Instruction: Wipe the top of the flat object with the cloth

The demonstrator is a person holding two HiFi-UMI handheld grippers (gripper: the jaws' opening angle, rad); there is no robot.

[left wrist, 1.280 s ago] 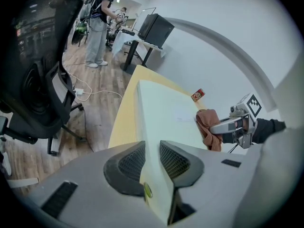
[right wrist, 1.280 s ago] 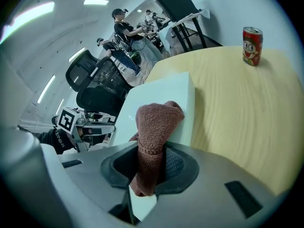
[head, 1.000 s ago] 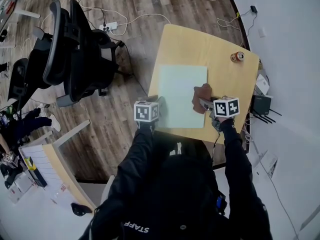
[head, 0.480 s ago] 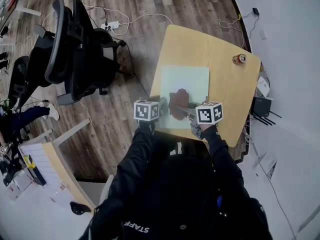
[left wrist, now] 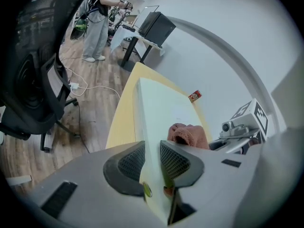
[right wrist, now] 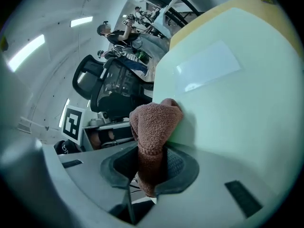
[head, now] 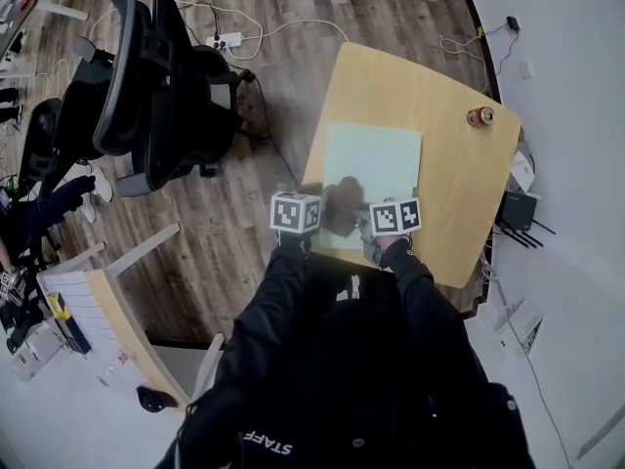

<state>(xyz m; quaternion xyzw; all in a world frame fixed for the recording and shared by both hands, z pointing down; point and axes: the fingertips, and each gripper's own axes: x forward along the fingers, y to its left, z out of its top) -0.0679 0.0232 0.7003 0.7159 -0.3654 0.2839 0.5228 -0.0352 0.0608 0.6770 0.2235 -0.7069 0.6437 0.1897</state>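
Note:
A pale green flat board (head: 376,164) lies on the wooden table (head: 459,179). My left gripper (head: 314,199) is shut on the board's near left edge (left wrist: 151,141), the edge pinched between both jaws. My right gripper (head: 363,215) is shut on a brown cloth (right wrist: 154,127), which presses on the board (right wrist: 237,103) near its front left corner. In the head view the cloth (head: 344,203) sits between the two marker cubes. In the left gripper view the cloth (left wrist: 189,135) lies just past my jaws.
A small can (head: 479,116) stands at the table's far right corner. Black office chairs (head: 146,96) and floor cables are to the left. A white wall runs along the right. A person (left wrist: 97,20) stands in the background by desks.
My right gripper has dragged the cloth leftward and toward me across the board, from its right edge to the front left. The left gripper has kept its hold.

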